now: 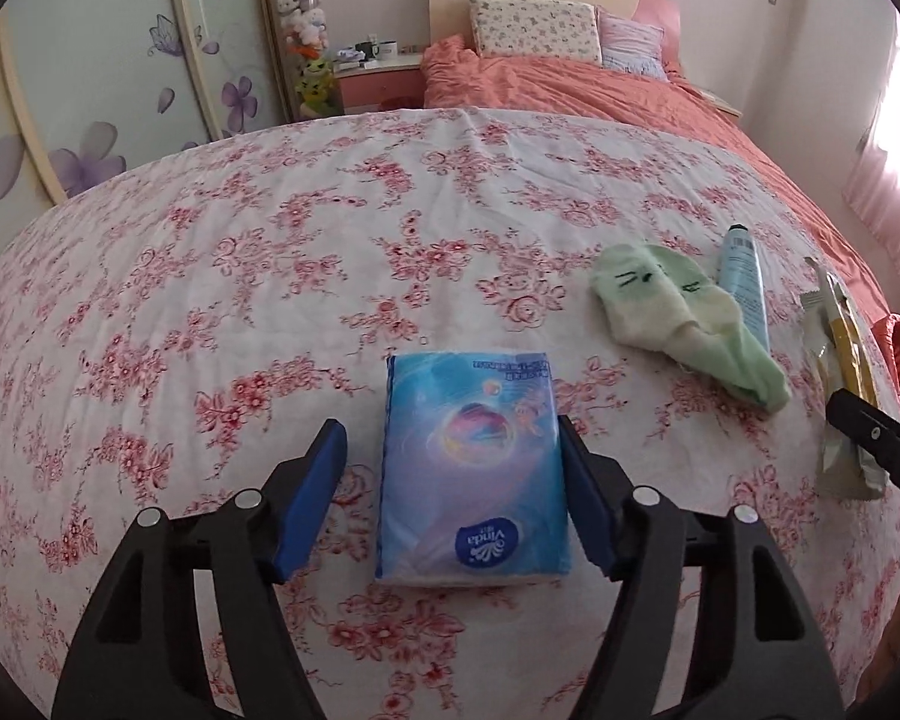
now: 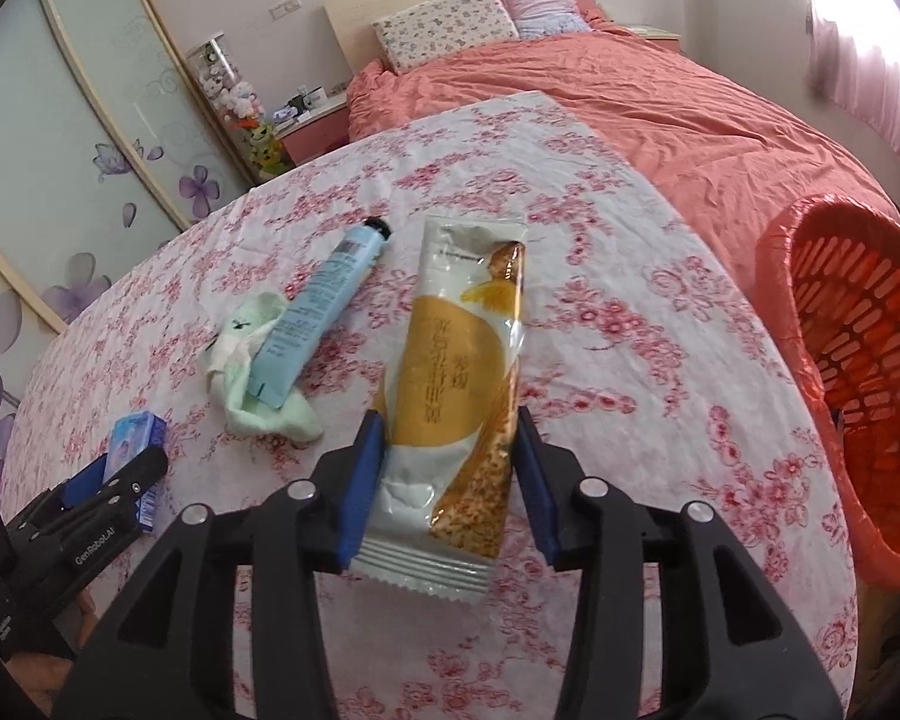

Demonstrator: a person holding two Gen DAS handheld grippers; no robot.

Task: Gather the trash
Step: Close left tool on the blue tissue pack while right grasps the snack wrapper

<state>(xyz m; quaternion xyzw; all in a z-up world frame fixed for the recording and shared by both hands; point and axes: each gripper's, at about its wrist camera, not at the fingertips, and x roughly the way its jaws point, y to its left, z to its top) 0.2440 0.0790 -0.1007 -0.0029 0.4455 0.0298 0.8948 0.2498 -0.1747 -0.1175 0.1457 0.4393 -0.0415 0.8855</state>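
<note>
Floral tablecloth (image 1: 270,252) underlies all items. Orange mesh basket (image 2: 858,360), lined with an orange bag, stands right of the right gripper (image 2: 450,468). Snack wrapper (image 2: 456,384) lies lengthwise between that gripper's blue pads, which stand apart, flanking it closely; contact cannot be told. Tissue pack (image 1: 471,468) lies between the left gripper's (image 1: 453,492) spread fingers, right pad at its edge, left pad clear. Pale green sock (image 1: 684,312) and blue tube (image 1: 744,282), touching, lie ahead between both grippers.

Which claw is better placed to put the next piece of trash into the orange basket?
Probably the right claw: its open jaws already straddle the snack wrapper, and the orange basket stands on its side. The left claw straddles a tissue pack.
</note>
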